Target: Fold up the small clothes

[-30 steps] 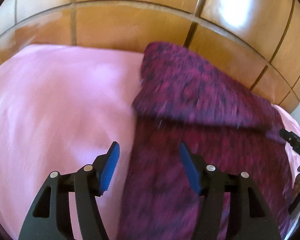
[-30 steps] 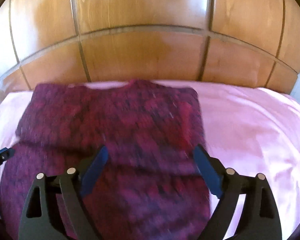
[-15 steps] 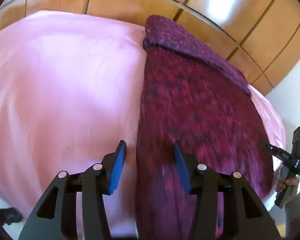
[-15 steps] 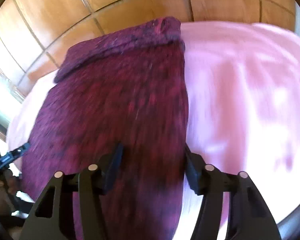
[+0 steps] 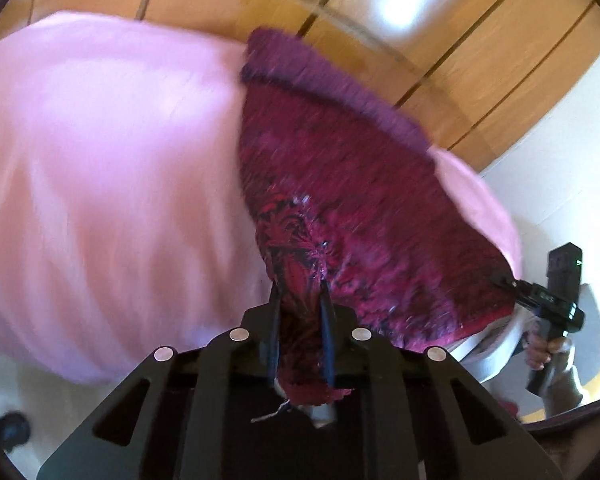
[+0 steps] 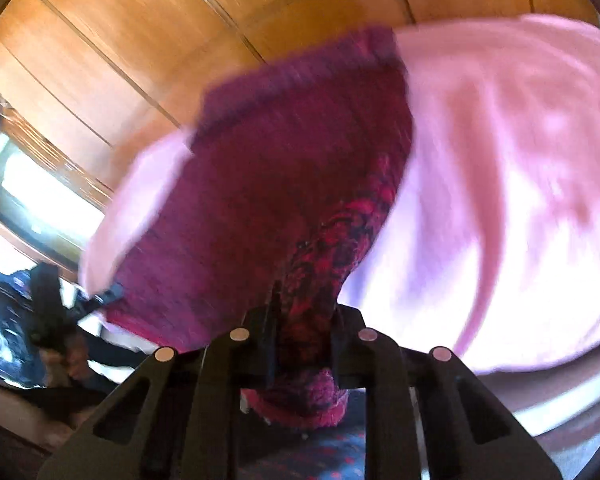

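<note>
On the pink sheet (image 5: 100, 184) lies our dark red sweater (image 5: 340, 184), its far edge folded over near the wooden panels (image 5: 228, 4). We grip its near hem at both corners: our left gripper (image 5: 300, 308) has its jaws pinched on the left corner, fabric bunched between them, and our right gripper (image 6: 304, 312) is clamped on the right corner in the same way. The hem is raised off the sheet. Both views are blurred.
</note>
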Demonstrator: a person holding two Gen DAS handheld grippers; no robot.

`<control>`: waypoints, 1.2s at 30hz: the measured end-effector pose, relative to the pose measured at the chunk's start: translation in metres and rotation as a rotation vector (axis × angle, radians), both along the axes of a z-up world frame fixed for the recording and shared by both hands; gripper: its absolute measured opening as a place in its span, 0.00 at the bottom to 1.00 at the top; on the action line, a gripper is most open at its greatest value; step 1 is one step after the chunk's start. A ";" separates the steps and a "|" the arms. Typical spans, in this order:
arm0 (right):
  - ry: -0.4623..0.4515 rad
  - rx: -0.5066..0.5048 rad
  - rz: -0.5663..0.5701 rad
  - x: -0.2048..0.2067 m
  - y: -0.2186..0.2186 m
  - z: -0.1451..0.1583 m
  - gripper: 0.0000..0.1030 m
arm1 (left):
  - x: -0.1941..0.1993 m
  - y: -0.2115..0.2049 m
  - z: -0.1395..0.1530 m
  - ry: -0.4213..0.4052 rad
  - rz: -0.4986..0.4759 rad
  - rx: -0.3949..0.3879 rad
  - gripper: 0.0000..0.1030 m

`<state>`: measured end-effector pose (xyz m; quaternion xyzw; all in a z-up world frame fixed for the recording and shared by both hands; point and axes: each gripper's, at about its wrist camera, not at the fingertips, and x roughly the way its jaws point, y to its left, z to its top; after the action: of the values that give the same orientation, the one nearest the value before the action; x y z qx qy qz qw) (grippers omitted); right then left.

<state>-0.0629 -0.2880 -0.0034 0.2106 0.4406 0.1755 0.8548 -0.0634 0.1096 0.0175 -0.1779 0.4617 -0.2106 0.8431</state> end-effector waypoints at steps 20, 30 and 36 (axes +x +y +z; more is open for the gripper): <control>0.069 0.116 -0.247 0.195 -0.034 -0.005 0.18 | 0.249 -0.004 -0.002 0.062 0.194 -0.126 0.20; -0.114 0.246 -0.278 0.136 -0.087 0.026 0.89 | 0.176 0.061 -0.017 -0.005 0.156 -0.141 0.57; -0.036 0.070 -0.180 0.102 -0.074 -0.005 0.54 | 0.141 0.048 -0.038 0.000 0.095 -0.145 0.65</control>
<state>0.0396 -0.3618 -0.0085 0.2760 0.3981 0.1169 0.8670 0.0771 0.1572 -0.0205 -0.2601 0.4362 -0.2034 0.8371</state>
